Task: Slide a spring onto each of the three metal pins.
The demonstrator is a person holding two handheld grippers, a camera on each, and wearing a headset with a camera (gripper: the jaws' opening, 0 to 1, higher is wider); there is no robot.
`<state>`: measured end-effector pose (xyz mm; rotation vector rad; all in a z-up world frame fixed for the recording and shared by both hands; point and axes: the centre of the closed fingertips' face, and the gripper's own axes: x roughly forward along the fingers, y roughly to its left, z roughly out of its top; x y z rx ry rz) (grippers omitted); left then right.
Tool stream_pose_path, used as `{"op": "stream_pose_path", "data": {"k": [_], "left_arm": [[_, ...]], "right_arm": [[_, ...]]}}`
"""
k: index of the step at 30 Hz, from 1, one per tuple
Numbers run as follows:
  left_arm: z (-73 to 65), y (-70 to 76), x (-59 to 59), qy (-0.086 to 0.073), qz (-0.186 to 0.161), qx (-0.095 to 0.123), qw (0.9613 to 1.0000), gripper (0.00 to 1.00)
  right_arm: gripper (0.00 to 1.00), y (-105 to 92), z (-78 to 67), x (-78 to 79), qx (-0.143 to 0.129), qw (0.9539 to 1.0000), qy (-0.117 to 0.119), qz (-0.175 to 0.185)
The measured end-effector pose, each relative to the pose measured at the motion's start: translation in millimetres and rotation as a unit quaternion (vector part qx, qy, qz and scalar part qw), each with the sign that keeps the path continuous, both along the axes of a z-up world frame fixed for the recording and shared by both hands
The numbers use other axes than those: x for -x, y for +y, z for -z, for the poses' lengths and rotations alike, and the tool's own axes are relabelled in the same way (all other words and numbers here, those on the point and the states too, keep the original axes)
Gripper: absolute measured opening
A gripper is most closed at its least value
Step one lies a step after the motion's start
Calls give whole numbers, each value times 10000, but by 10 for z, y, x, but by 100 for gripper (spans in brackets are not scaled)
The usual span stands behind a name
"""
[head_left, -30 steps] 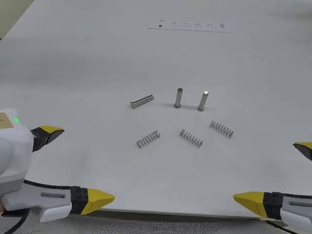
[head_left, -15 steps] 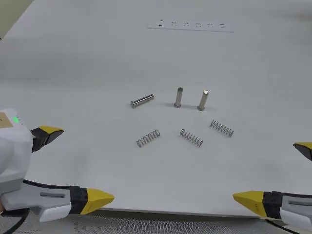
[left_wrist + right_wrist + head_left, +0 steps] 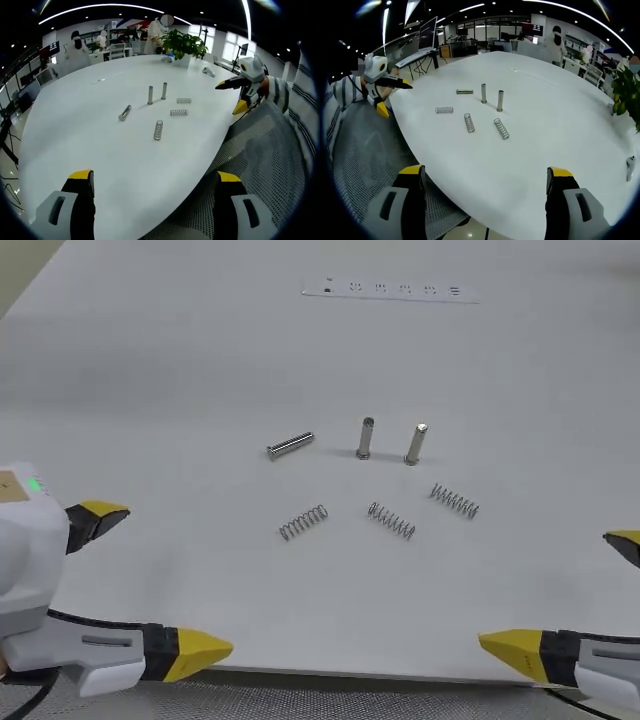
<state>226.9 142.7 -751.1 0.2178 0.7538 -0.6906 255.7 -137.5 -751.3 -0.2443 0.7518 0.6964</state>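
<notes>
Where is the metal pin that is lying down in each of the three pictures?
Head view: the lying pin is near the middle, just left of the nearest upright pin.
Left gripper view: the lying pin is left of centre, below and left of the nearest upright pin.
Right gripper view: the lying pin is in the upper middle, left of the nearest upright pin.
Shared landmark: that upright pin.
</notes>
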Motion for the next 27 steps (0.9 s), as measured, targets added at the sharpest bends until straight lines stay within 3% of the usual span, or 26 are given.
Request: {"op": "stream_pose_path", "data": {"k": [20, 27], "left_arm": [[-52, -16, -31, -69, -2, 82, 9999, 98], [-60, -1, -47, -84, -6, 64, 9999, 98]], "right_arm": [[100, -6, 36, 32, 122, 9998, 103, -122], [100, 2, 21, 23, 38, 9999, 116, -36]]}}
